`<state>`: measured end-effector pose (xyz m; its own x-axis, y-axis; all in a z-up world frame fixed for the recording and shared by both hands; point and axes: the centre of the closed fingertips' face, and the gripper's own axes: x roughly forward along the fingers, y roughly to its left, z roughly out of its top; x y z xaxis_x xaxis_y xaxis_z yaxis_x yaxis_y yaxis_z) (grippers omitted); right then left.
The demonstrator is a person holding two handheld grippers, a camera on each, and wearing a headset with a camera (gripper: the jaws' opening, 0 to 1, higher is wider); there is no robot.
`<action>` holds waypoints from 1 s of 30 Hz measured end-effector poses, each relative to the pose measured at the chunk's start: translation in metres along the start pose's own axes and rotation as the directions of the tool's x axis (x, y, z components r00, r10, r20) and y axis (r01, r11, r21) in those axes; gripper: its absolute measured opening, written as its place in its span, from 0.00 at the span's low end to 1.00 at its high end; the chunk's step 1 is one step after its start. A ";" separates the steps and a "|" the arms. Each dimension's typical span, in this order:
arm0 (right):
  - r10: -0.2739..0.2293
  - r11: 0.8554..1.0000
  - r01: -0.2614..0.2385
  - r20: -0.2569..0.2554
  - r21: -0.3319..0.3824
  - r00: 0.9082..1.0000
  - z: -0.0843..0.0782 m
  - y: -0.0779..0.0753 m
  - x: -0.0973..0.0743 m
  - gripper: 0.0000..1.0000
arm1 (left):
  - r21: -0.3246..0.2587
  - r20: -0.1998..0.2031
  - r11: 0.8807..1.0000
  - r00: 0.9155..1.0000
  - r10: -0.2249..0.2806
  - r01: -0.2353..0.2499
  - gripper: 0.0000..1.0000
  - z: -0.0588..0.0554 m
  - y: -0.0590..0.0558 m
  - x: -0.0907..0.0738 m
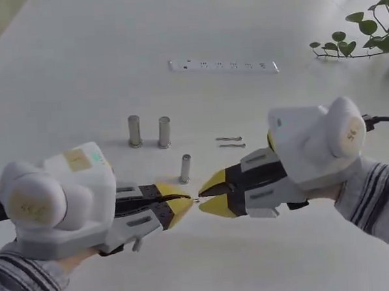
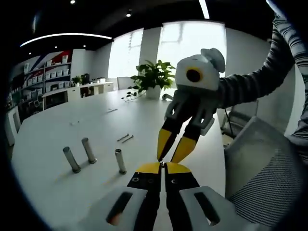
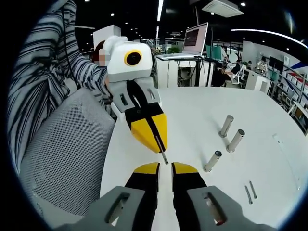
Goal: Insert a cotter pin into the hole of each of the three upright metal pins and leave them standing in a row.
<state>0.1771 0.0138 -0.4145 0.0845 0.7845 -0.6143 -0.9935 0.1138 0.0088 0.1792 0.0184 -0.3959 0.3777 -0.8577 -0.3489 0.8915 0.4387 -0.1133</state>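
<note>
Cotter pin [image 3: 164, 156], a thin wire sliver, pokes from the left hand-held gripper [image 1: 187, 201], its yellow jaws pinched tight on it just above the white tabletop [image 1: 80, 73]. The right hand-held gripper [image 1: 200, 198] meets it tip to tip, jaws a narrow crack apart. Best take it squarely and keep it straight. The nearest metal pin [image 1: 185, 168] is a smooth, slim grey cylinder and looks easily toppled.

Left gripper [image 1: 187, 202]: near left, pointing right, jaws closed on a cotter pin [image 3: 163, 155] that sticks out past the tips.
Right gripper [image 1: 201, 198]: near right, pointing left, jaws slightly apart, tips just beside the left's.
Arms: striped sleeves [image 1: 373, 198], coming in from the near corners.
</note>
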 end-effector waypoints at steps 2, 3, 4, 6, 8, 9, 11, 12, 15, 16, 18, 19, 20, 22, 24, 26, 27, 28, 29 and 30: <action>0.004 1.000 -0.004 -0.001 -0.003 1.000 0.000 0.001 0.000 0.04 | -0.001 0.013 1.000 1.000 -0.017 0.017 0.00 0.003 -0.002 0.000; 0.004 1.000 -0.004 0.004 -0.004 1.000 0.001 0.001 0.000 0.04 | 0.001 0.016 1.000 1.000 -0.022 0.022 0.00 0.003 -0.003 0.000; 0.005 1.000 -0.005 0.005 -0.005 1.000 0.002 0.001 0.000 0.03 | 0.002 0.018 1.000 0.999 -0.028 0.028 0.00 0.004 -0.004 0.000; 0.009 1.000 -0.008 0.010 -0.013 1.000 0.004 0.002 0.000 0.02 | 0.002 0.026 0.999 0.999 -0.032 0.032 0.00 0.005 -0.005 0.000; 0.013 1.000 -0.013 0.010 -0.021 1.000 0.005 0.003 0.001 0.01 | -0.009 0.035 0.999 0.999 -0.035 0.035 0.00 0.007 -0.006 -0.001; 0.017 0.999 -0.017 0.009 -0.027 1.000 0.005 0.003 0.001 0.00 | -0.011 0.038 0.999 0.999 -0.037 0.038 0.00 0.007 -0.007 -0.001; 0.019 0.999 -0.019 0.006 -0.035 1.000 0.005 0.004 0.001 0.00 | -0.013 0.039 0.999 0.999 -0.036 0.037 0.00 0.007 -0.007 -0.001; 0.020 0.999 -0.020 0.006 -0.035 1.000 0.005 0.004 0.001 0.00 | -0.015 0.039 0.999 0.999 -0.034 0.035 0.00 0.006 -0.007 -0.001; 0.019 0.998 -0.018 0.002 -0.058 1.000 0.006 0.005 0.001 0.00 | -0.023 0.038 0.999 0.999 -0.032 0.033 0.00 0.004 -0.007 -0.002; 0.018 0.998 -0.018 0.000 -0.063 1.000 0.006 0.005 0.000 0.00 | -0.024 0.038 0.999 0.999 -0.031 0.032 0.00 0.004 -0.007 -0.002; 0.019 0.997 -0.019 -0.004 -0.077 1.000 0.007 0.005 0.000 0.00 | -0.024 0.035 0.999 0.999 -0.029 0.030 0.00 0.003 -0.007 -0.003; 0.019 0.996 -0.019 -0.008 -0.092 1.000 0.007 0.005 0.000 0.00 | -0.026 0.033 0.999 0.999 -0.029 0.030 0.00 0.002 -0.007 -0.003; 0.015 0.995 -0.016 -0.012 -0.103 1.000 0.007 0.005 0.000 0.00 | -0.027 0.033 0.999 0.999 -0.029 0.029 0.00 0.002 -0.007 -0.003; 0.012 0.993 -0.014 -0.019 -0.116 1.000 0.007 0.005 0.000 0.00 | -0.034 0.036 0.999 0.999 -0.026 0.027 0.00 0.002 -0.007 -0.003; 0.008 0.989 -0.012 -0.025 -0.145 1.000 0.007 0.004 0.000 0.00 | -0.028 0.035 0.999 0.999 -0.021 0.022 0.00 0.001 -0.006 -0.003; 0.006 0.985 -0.012 -0.038 -0.175 0.999 0.006 0.004 0.001 0.00 | -0.017 0.032 1.000 0.999 -0.017 0.017 0.00 0.001 -0.006 -0.002; 0.004 0.984 -0.011 -0.042 -0.180 0.999 0.006 0.004 0.001 0.00 | -0.017 0.031 1.000 0.999 -0.014 0.014 0.00 0.000 -0.006 -0.002; 0.005 0.983 -0.013 -0.046 -0.184 0.999 0.005 0.004 0.001 0.00 | -0.017 0.031 1.000 0.999 -0.012 0.012 0.00 0.000 -0.006 -0.001; 0.004 0.981 -0.014 -0.050 -0.192 0.999 0.005 0.003 0.001 0.00 | -0.008 0.032 1.000 0.999 0.001 -0.001 0.00 0.000 -0.004 -0.001; 0.004 0.980 -0.015 -0.053 -0.197 0.999 0.005 0.003 0.001 0.00 | -0.003 0.036 1.000 0.999 0.011 -0.010 0.00 0.000 -0.002 -0.001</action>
<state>0.1747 0.0179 -0.4116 0.0759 0.7517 -0.6551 -0.9903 -0.0199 -0.1375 0.1768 0.0180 -0.3949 0.3958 -0.8621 -0.3162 0.8869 0.4483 -0.1120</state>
